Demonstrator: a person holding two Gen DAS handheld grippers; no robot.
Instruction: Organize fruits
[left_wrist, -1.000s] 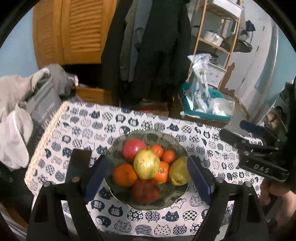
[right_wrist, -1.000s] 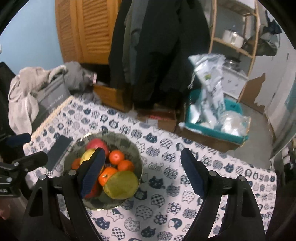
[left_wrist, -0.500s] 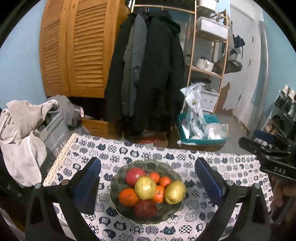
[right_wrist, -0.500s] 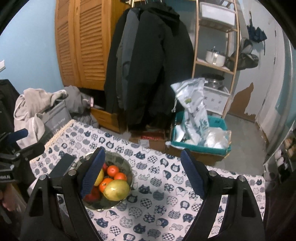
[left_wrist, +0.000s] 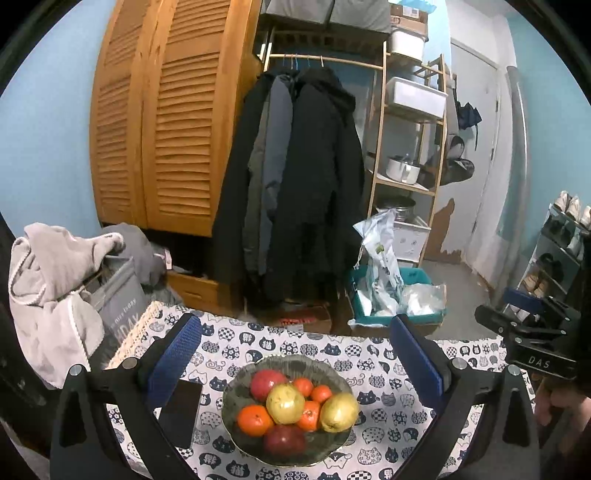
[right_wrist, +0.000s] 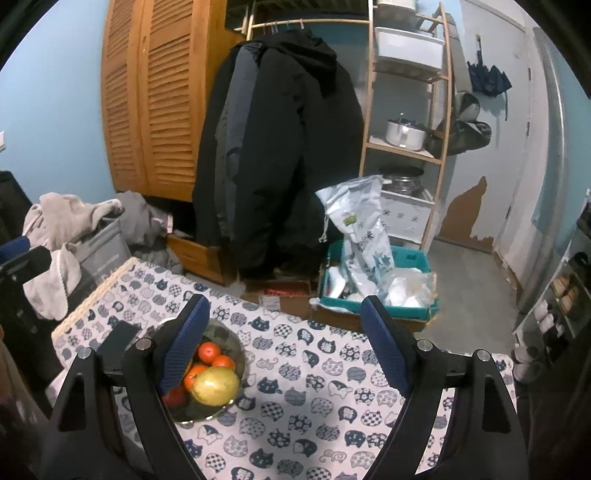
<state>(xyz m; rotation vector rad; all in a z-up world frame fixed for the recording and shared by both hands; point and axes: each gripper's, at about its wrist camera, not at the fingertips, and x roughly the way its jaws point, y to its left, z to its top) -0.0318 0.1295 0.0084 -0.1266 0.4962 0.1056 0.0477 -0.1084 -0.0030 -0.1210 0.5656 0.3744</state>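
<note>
A dark glass bowl (left_wrist: 236, 384) stands on the cat-print tablecloth (left_wrist: 373, 354). It holds a red apple (left_wrist: 267, 382), a yellow apple (left_wrist: 285, 403), a yellow pear (left_wrist: 339, 411), several tangerines (left_wrist: 253, 420) and a dark red fruit (left_wrist: 284, 439). My left gripper (left_wrist: 295, 325) hangs open above and behind the bowl with nothing between its pads. My right gripper (right_wrist: 285, 306) is open and empty, to the right of the bowl (right_wrist: 225, 332). Its left finger (right_wrist: 183, 347) hides part of the fruit; the pear (right_wrist: 216, 382) shows.
A flat black slab (left_wrist: 181, 410) lies left of the bowl. A grey laundry bag (left_wrist: 118, 295) with clothes stands off the table's left end. Beyond the far edge are hanging coats (left_wrist: 303, 184), a teal crate (left_wrist: 395, 299), a wooden shelf (left_wrist: 410, 166) and the right gripper (left_wrist: 532, 339).
Both grippers have risen and drawn back, so the bowl looks smaller and lower. The left jaws, close beside the bowl a second ago, have spread wide. The right jaws kept their width.
</note>
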